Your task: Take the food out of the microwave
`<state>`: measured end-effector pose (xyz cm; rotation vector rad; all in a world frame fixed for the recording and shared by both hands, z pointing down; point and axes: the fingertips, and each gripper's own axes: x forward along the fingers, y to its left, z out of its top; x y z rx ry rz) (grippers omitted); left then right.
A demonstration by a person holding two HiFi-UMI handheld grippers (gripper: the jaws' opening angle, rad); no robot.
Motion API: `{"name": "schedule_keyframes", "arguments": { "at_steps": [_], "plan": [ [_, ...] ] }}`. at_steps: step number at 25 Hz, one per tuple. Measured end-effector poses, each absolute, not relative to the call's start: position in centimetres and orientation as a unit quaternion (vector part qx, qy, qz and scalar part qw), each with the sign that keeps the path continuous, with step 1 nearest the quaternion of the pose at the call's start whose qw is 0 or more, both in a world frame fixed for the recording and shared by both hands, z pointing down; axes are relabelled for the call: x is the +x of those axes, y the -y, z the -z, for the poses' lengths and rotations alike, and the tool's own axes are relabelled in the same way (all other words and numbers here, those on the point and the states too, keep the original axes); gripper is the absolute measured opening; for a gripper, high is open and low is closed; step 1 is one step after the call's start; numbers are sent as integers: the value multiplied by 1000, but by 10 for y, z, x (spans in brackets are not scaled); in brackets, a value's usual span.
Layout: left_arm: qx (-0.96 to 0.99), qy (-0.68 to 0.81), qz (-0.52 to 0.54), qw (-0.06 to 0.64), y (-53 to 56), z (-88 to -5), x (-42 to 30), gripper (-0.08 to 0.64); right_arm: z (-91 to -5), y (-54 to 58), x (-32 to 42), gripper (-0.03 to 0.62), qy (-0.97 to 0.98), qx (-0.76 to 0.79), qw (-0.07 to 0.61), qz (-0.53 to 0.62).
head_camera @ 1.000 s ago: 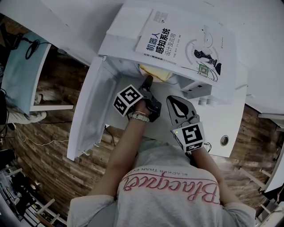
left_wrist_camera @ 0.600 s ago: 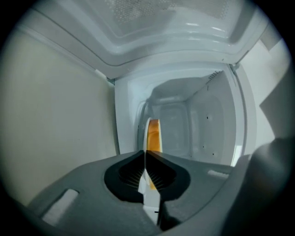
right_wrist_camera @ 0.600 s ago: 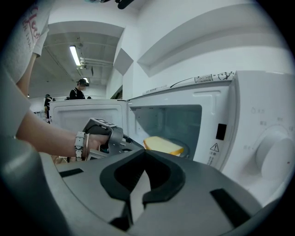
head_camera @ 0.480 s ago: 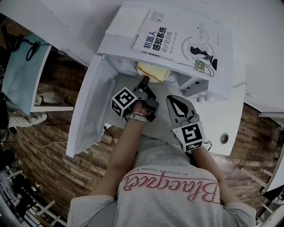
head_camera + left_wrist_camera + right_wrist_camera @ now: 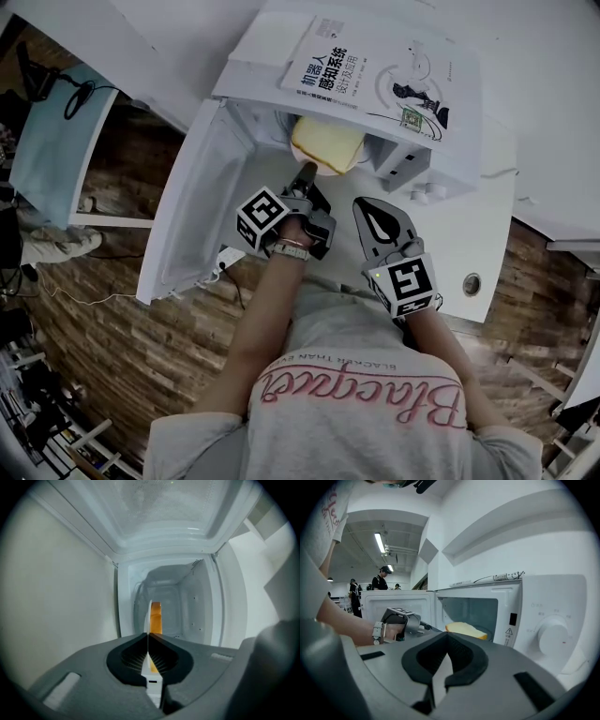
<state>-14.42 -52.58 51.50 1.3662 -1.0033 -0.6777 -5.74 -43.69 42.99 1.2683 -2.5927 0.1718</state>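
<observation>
A thick yellow slice of bread (image 5: 326, 143) lies on a plate at the mouth of the open white microwave (image 5: 448, 173). My left gripper (image 5: 305, 174) reaches into the opening and is shut on the thin white rim of the plate (image 5: 148, 617), with the food (image 5: 156, 618) just behind the jaws. In the right gripper view the bread (image 5: 466, 630) shows inside the cavity and the left gripper (image 5: 400, 620) is in front of it. My right gripper (image 5: 367, 208) hovers before the control panel, shut with nothing in it.
The microwave door (image 5: 192, 211) swings open to the left. A large book (image 5: 380, 75) lies on top of the oven. A round dial (image 5: 553, 637) sits on the panel at the right. People stand far off in the room (image 5: 382, 581).
The bread and its plate show further out of the microwave opening than a second ago. My left hand has drawn back a little towards me. The right gripper has shifted slightly.
</observation>
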Motion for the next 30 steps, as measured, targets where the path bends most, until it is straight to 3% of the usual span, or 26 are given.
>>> {"name": "schedule_keyframes", "arguments": {
  "at_steps": [30],
  "plan": [
    [597,446,351,566,383,-431,-128,12,-380,329,-26,9,905,416,78,-28]
  ]
}}
